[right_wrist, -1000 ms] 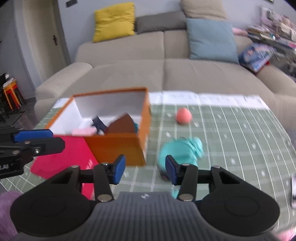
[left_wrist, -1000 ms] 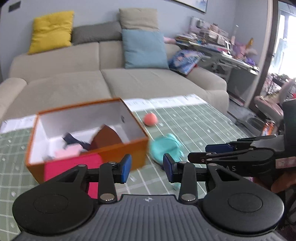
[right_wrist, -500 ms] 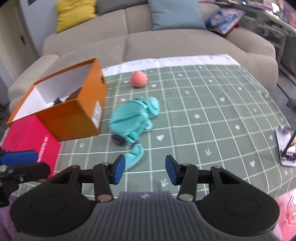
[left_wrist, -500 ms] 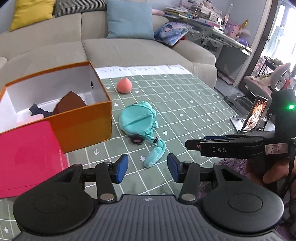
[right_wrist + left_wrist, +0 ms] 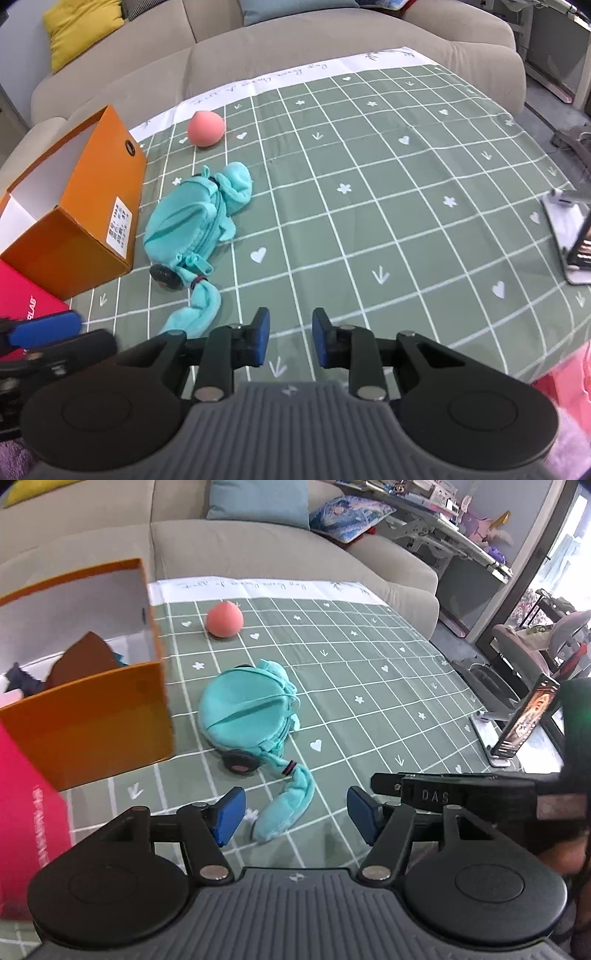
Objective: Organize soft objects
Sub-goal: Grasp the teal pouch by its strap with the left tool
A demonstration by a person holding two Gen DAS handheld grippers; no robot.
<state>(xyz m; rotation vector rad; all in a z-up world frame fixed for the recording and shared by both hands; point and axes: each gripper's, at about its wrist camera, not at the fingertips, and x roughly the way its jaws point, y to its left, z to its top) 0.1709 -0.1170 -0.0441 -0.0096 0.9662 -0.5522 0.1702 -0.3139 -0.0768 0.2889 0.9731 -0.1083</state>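
A teal plush pouch (image 5: 245,712) with a trailing limb lies on the green checked tablecloth (image 5: 369,701), just right of an open orange box (image 5: 96,709). The box holds several soft items. A pink ball (image 5: 224,620) sits behind the pouch. My left gripper (image 5: 295,819) is open and empty, with the pouch's limb lying between its pads. My right gripper (image 5: 290,341) is open and empty, right of the pouch (image 5: 192,221), above bare cloth. The ball (image 5: 205,129) and box (image 5: 77,214) also show in the right wrist view.
A red lid (image 5: 26,812) lies at the front left by the box. A phone on a stand (image 5: 517,723) is at the table's right edge. A beige sofa (image 5: 258,554) with cushions runs behind the table.
Both grippers have moved forward and tilted down over the table. The left gripper's jaws have opened wider around the pouch's limb. The right gripper's jaws have narrowed a little.
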